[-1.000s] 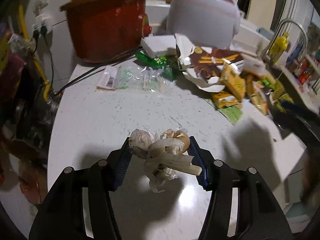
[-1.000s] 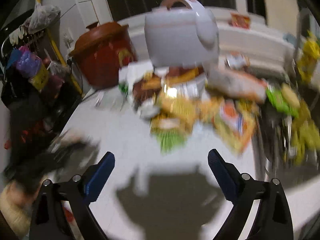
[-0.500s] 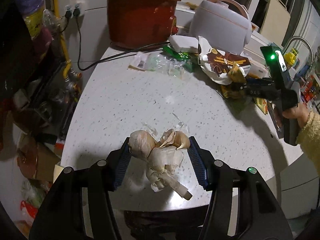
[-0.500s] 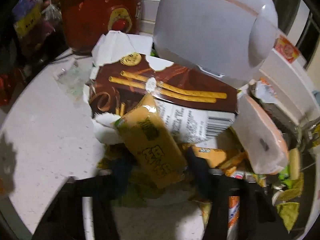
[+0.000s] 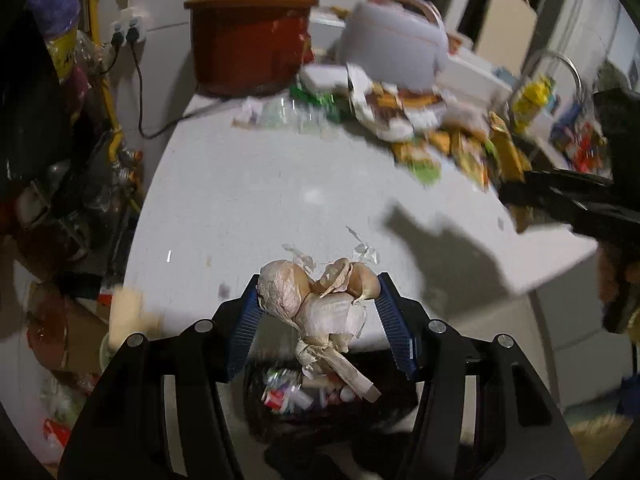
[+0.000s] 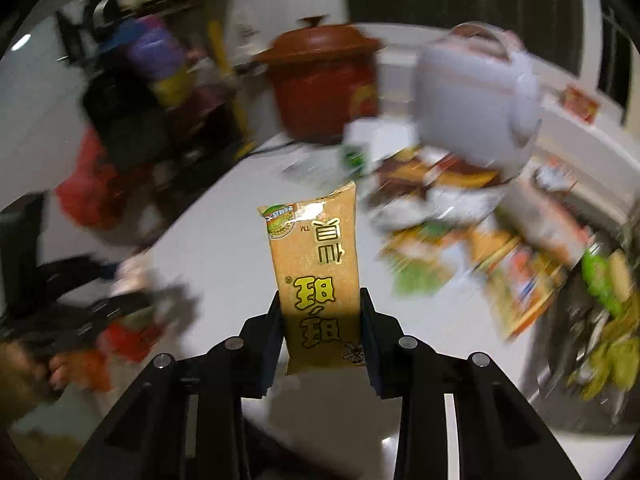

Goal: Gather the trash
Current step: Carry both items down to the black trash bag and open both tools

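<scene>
You are working over a white speckled stone countertop (image 5: pixel 248 200), seen from both wrist cameras. At its far end stand a dark red ceramic cooker with a brown lid (image 5: pixel 248 40) and, to its right, a pale lilac rice cooker with a pink handle (image 5: pixel 394 48). In front of them lies a blurred heap of snack wrappers and torn packets (image 5: pixel 432 128), spreading along the right side of the counter.

Just past the near edge of the counter, below your left tool, sits a black-lined trash bin (image 5: pixel 320 404) with coloured wrappers inside.

Your left gripper (image 5: pixel 318 312) is narrowed on a bundle of pale garlic bulbs with papery skins in clear film (image 5: pixel 316 300); the blue pads press both sides, and the dry stalk hangs down over the bin's opening.

Your right gripper (image 6: pixel 320 328) is closed tight around a tan rectangular snack packet with yellow lettering (image 6: pixel 314 268). The packet stands upright between the fingers, held above the counter, its lower part pinched and its top end pointing toward the appliances.
</scene>
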`<state>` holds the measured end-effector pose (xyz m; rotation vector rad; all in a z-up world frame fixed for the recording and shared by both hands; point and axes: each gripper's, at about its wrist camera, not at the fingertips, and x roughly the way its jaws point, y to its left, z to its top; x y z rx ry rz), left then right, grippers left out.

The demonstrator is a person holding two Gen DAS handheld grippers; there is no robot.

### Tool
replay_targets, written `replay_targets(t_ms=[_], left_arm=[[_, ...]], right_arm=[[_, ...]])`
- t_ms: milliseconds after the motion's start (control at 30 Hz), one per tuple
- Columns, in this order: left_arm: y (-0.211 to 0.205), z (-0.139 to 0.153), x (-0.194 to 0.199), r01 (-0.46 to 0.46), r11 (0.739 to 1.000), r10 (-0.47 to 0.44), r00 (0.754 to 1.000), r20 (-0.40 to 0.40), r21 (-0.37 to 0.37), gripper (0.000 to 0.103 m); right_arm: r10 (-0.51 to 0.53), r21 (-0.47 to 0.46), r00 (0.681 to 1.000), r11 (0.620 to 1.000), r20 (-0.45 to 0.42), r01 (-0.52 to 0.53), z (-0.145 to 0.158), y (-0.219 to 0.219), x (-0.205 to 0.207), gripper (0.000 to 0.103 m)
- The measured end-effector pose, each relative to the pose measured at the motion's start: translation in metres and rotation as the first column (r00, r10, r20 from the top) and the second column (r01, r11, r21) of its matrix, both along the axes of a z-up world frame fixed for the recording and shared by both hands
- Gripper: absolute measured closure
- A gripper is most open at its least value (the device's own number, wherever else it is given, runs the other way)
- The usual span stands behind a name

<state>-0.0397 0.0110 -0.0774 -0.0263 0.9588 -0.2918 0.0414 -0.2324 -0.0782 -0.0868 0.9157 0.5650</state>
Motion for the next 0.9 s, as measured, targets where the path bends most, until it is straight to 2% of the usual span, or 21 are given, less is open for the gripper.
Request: replay_targets(t_ms=[100, 167, 267, 333, 433, 467, 567, 667, 867, 900], left_arm=[[0.004, -0.023, -0.028, 0.052, 0.997, -0.048, 0.997, -0.067, 0.057, 0.048], [0.006, -0.044, -0.041, 0.067, 0.995, -0.058, 0.991, -0.121, 0.068, 0.048], [0.006, -0.086, -0.05, 0.088, 0.991, -0.065, 0.976, -0.206, 0.105, 0.048], [0.003, -0.125, -0.056, 0.108, 0.989, -0.078, 0.963, -0.259, 0.103, 0.048], [-0.003, -0.18, -0.056, 0.12, 0.985, -0.073, 0.941, -0.33, 0.124, 0.048], [-0.006, -0.203, -0.054, 0.117, 0.986, -0.066, 0.932, -0.357, 0.121, 0.048], [-0.011, -0.252, -0.047, 0.117, 0.986, -0.059, 0.911, -0.409, 0.118, 0.048], [-0.012, -0.295, -0.039, 0.112, 0.989, -0.055, 0.884, -0.464, 0.097, 0.048], [-0.012, -0.362, -0.022, 0.072, 0.992, -0.007, 0.842, -0.539, 0.1, 0.048], [-0.011, -0.37, -0.02, 0.058, 0.992, 0.012, 0.837, -0.547, 0.112, 0.043]], right_arm=[[0.07, -0.002, 0.994, 0.998, -0.079, -0.071, -0.017, 0.015, -0.042, 0.068], [0.093, 0.004, 0.984, 0.996, -0.151, -0.094, -0.04, 0.024, -0.064, 0.068], [0.078, -0.019, 0.954, 0.996, -0.29, -0.087, -0.1, 0.036, -0.091, 0.068], [0.047, -0.068, 0.944, 0.995, -0.326, -0.073, -0.142, 0.041, -0.097, 0.068], [-0.029, -0.114, 0.913, 0.993, -0.406, -0.019, -0.212, 0.044, -0.101, 0.068], [-0.065, -0.127, 0.893, 0.992, -0.445, 0.009, -0.242, 0.045, -0.1, 0.068], [-0.132, -0.175, 0.876, 0.983, -0.464, 0.055, -0.301, 0.049, -0.097, 0.068], [-0.178, -0.208, 0.853, 0.974, -0.49, 0.084, -0.342, 0.05, -0.093, 0.068], [-0.229, -0.265, 0.812, 0.959, -0.537, 0.096, -0.398, 0.046, -0.085, 0.067], [-0.237, -0.28, 0.81, 0.955, -0.537, 0.094, -0.405, 0.046, -0.084, 0.058]])
